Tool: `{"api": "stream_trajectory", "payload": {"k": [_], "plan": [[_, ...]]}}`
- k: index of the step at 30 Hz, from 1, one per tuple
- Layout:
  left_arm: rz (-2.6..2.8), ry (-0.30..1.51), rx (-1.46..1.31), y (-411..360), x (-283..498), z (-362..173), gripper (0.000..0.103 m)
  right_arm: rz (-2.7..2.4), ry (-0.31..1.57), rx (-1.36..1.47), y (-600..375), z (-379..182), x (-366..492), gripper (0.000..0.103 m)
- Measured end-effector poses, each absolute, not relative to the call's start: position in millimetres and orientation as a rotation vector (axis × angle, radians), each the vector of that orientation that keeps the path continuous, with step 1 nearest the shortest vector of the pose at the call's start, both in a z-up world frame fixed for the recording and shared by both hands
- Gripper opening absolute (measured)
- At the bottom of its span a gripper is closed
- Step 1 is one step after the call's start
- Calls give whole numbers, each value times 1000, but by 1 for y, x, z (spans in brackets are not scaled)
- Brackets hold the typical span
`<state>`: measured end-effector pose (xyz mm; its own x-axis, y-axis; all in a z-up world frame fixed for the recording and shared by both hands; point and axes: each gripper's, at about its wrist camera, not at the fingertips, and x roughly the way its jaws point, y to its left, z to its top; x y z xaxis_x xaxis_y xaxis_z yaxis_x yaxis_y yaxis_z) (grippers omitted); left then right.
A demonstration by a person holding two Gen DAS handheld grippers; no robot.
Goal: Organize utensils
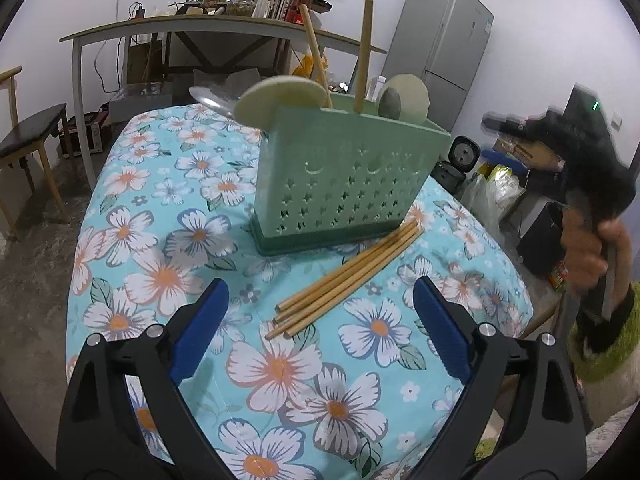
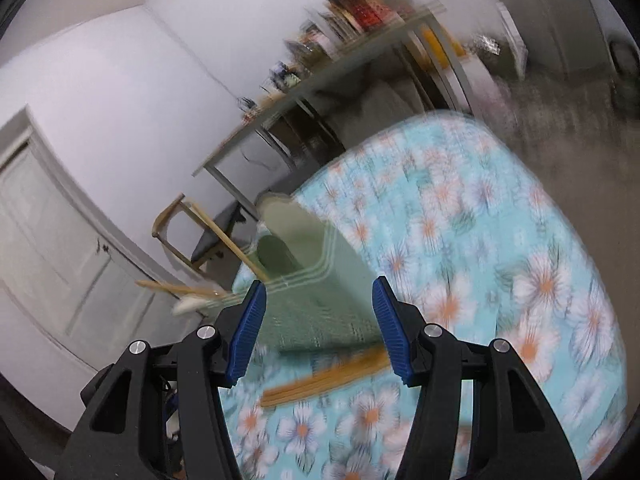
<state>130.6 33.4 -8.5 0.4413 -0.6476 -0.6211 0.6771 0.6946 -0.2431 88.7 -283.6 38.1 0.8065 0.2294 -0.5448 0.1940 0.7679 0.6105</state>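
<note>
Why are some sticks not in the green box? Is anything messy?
Yes. A bunch of chopsticks lies loose on the flowery tablecloth, right beside the green holder, while other utensils already stand inside it. Nothing looks spilled or broken.

Green holder (image 1: 352,184) with star cut-outs; tan chopsticks (image 1: 344,280); turquoise tablecloth (image 1: 168,216) — white, orange-centred flowers, blurred in the right view.

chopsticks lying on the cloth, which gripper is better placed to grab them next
Probably left. The left gripper hangs open with the loose chopsticks right between its fingers, view steady. The right gripper is open too, but its view is blurred and tilted, facing the green holder.
</note>
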Motion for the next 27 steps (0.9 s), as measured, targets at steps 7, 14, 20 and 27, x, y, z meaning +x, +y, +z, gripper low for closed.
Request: {"api": "stream_trajectory", "payload": {"k": [7, 14, 20, 27], "plan": [[-828, 761, 77, 30, 133, -18, 90, 3, 820, 986, -285, -47, 89, 48], [-876, 822, 161, 7, 155, -42, 90, -27, 859, 1048, -285, -73, 90, 48], [-978, 841, 271, -35, 158, -54, 80, -35, 850, 1088, -290, -82, 86, 48], [-968, 809, 546, -92, 144, -73, 66, -38, 833, 1091, -296, -79, 77, 48]]}}
